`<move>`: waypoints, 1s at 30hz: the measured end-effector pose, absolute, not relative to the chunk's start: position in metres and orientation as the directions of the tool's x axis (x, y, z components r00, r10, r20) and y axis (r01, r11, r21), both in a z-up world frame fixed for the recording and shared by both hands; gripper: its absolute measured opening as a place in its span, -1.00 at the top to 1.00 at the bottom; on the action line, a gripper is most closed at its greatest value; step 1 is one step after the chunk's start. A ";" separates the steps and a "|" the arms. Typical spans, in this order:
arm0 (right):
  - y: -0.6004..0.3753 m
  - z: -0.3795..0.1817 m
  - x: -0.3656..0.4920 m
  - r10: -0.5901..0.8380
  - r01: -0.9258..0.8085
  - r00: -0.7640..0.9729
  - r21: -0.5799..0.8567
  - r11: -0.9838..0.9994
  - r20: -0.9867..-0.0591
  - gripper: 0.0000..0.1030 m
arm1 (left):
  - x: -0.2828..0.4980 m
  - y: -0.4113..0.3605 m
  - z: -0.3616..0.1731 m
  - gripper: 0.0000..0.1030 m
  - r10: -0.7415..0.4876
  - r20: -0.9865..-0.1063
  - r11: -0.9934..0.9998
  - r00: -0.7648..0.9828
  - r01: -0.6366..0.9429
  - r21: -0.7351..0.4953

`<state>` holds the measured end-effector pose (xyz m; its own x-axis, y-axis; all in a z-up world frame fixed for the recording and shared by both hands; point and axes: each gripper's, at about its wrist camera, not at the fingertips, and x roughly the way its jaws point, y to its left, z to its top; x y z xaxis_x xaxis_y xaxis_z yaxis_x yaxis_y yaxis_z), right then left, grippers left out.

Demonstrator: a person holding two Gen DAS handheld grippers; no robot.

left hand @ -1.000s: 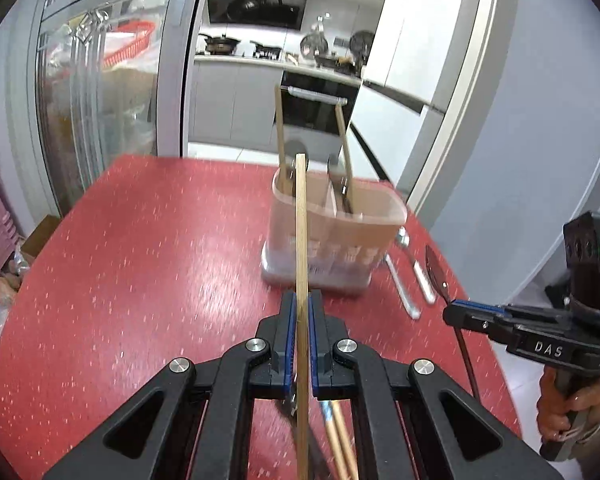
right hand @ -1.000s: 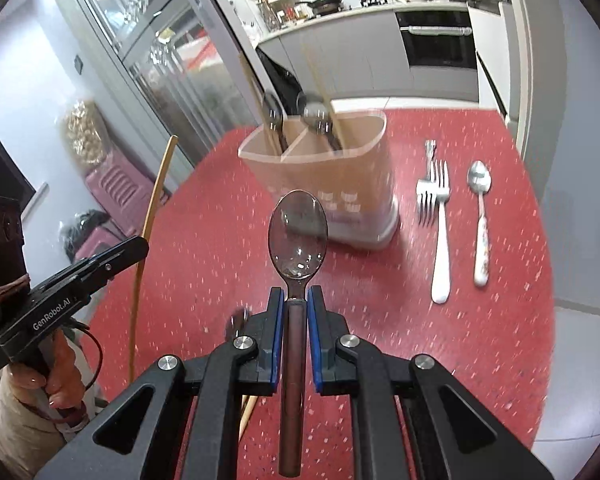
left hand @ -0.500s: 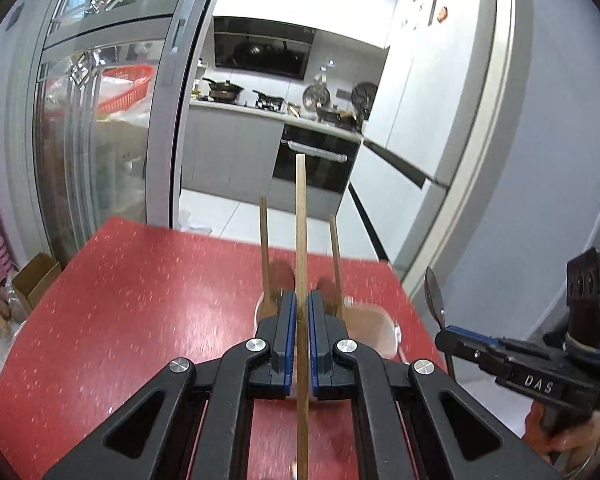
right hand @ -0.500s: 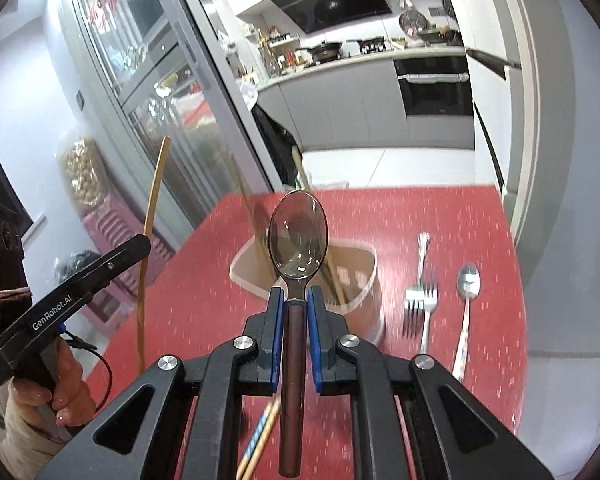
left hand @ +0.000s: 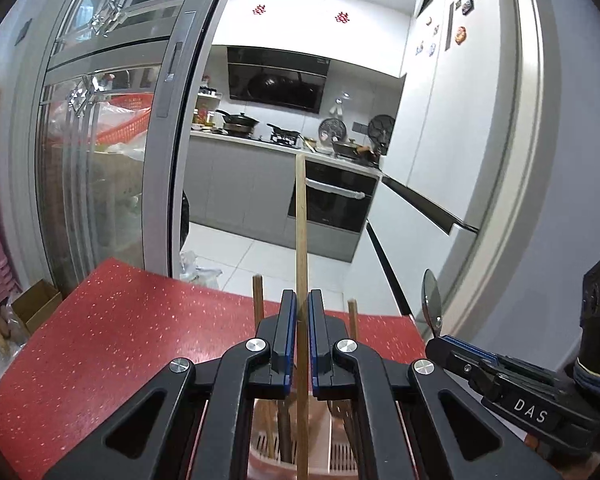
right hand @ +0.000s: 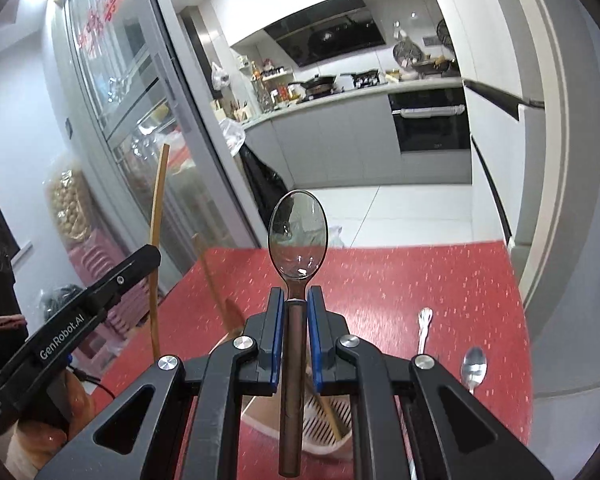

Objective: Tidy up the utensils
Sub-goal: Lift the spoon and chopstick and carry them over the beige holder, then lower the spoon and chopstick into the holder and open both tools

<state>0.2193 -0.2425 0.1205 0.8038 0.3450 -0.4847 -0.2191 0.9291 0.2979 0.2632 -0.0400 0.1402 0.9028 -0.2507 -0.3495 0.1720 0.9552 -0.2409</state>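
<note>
1. The left gripper [left hand: 298, 308] is clamped on a single wooden chopstick [left hand: 301, 220], which stands upright between the blue pads, its top poking well above the fingertips.
2. Right below that gripper sits the pinkish utensil holder [left hand: 268, 458] on the red table [left hand: 112, 320]; the chopstick's lower end reaches down into it, among other wooden sticks and dark handles already standing inside.
3. Over to the right gripper [right hand: 294, 300]: it is closed on a dark-handled spoon [right hand: 298, 240], bowl up, handle running down between the pads.
4. Beneath it, the holder's slotted white floor [right hand: 324, 420] shows, with one chopstick leaning across it.
5. On the red tabletop to the right, a fork [right hand: 423, 330] and a metal spoon [right hand: 474, 366] lie side by side, just apart, well clear of the holder.
6. From the right wrist view, the left gripper's chopstick rises at the left, tall and nearly vertical.
</note>
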 end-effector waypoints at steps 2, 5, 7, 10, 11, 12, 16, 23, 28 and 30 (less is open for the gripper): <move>-0.241 0.118 0.226 0.327 -0.215 0.821 0.276 0.937 -0.469 0.75 | 0.271 -0.043 0.136 0.40 -0.231 -0.339 0.959 0.912 0.155 -0.238; -0.238 0.113 0.234 0.306 -0.214 0.840 0.245 0.946 -0.448 0.75 | 0.279 -0.045 0.129 0.40 -0.208 -0.319 0.962 0.925 0.135 -0.236; -0.234 0.107 0.236 0.294 -0.216 0.852 0.220 0.951 -0.434 0.76 | 0.284 -0.048 0.125 0.40 -0.193 -0.306 0.965 0.932 0.123 -0.233; -0.227 0.096 0.239 0.275 -0.220 0.865 0.175 0.960 -0.419 0.76 | 0.287 -0.051 0.118 0.40 -0.177 -0.283 0.967 0.943 0.113 -0.227; -0.225 0.092 0.239 0.268 -0.220 0.870 0.160 0.962 -0.414 0.76 | 0.288 -0.052 0.115 0.40 -0.177 -0.276 0.967 0.945 0.116 -0.226; -0.223 0.089 0.238 0.262 -0.220 0.874 0.147 0.964 -0.410 0.76 | 0.288 -0.053 0.112 0.40 -0.177 -0.270 0.968 0.946 0.117 -0.223; -0.217 0.076 0.237 0.241 -0.221 0.881 0.096 0.970 -0.408 0.76 | 0.288 -0.057 0.097 0.40 -0.164 -0.264 0.972 0.951 0.110 -0.205; -0.215 0.057 0.229 0.223 -0.220 0.877 0.057 0.974 -0.427 0.76 | 0.284 -0.055 0.075 0.40 -0.154 -0.322 0.979 0.934 0.099 -0.179; -0.215 0.052 0.221 0.224 -0.231 0.868 0.040 0.972 -0.442 0.76 | 0.277 -0.057 0.071 0.40 -0.142 -0.347 0.985 0.927 0.096 -0.146; -0.213 0.052 0.218 0.228 -0.238 0.866 0.035 0.971 -0.446 0.76 | 0.275 -0.057 0.069 0.40 -0.138 -0.363 0.986 0.922 0.094 -0.135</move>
<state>0.2177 -0.2130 0.0517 0.8658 0.2279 -0.4455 -0.2376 0.9707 0.0347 0.2750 -0.0572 0.0686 0.9216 -0.1376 -0.3630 0.0943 0.9864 -0.1346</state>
